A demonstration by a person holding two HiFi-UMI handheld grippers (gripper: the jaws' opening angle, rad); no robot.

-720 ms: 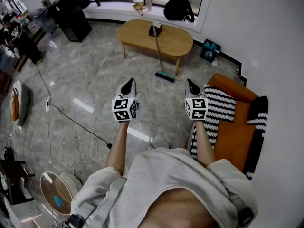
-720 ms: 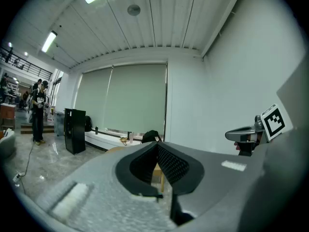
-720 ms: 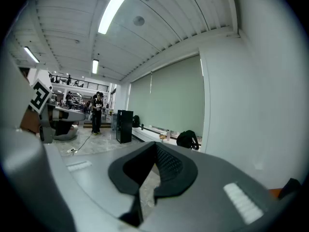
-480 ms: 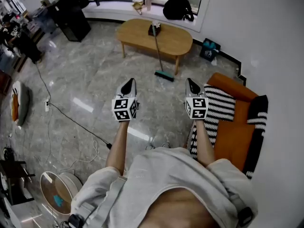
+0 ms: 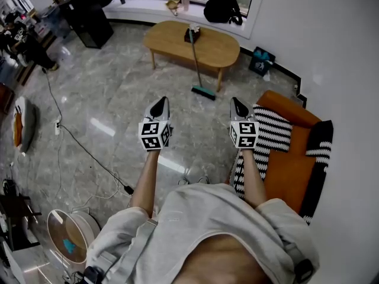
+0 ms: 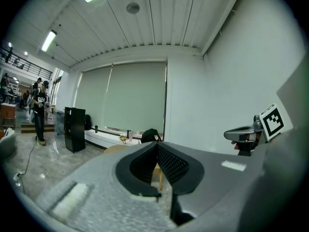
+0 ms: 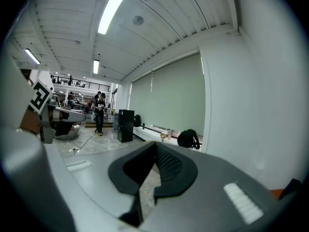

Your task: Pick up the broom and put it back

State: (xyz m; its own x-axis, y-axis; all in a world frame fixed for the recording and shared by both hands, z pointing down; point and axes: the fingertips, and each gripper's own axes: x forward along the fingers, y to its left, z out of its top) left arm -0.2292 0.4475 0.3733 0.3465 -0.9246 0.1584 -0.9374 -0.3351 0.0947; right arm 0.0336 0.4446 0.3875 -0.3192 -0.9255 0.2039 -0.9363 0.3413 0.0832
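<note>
The broom [image 5: 198,64] leans upright against the front edge of the oval wooden table [image 5: 172,40]. Its green-and-dark head [image 5: 204,93] rests on the marble floor. My left gripper [image 5: 160,103] and right gripper [image 5: 237,103] are held side by side over the floor, both pointing toward the table and well short of the broom. Both are shut with nothing in them. In the left gripper view the jaw tips [image 6: 156,145] meet, and in the right gripper view the tips [image 7: 155,144] meet too.
An orange sofa [image 5: 293,164] with striped cushions [image 5: 272,132] stands close on the right. A black cable [image 5: 77,144] runs over the floor on the left, near a round fan [image 5: 68,235]. A black backpack [image 5: 222,9] lies on the window ledge, and a black cabinet [image 5: 90,19] stands far left.
Both grippers keep their places and stay shut. Only the head view has shifted a little; the broom has not moved.
</note>
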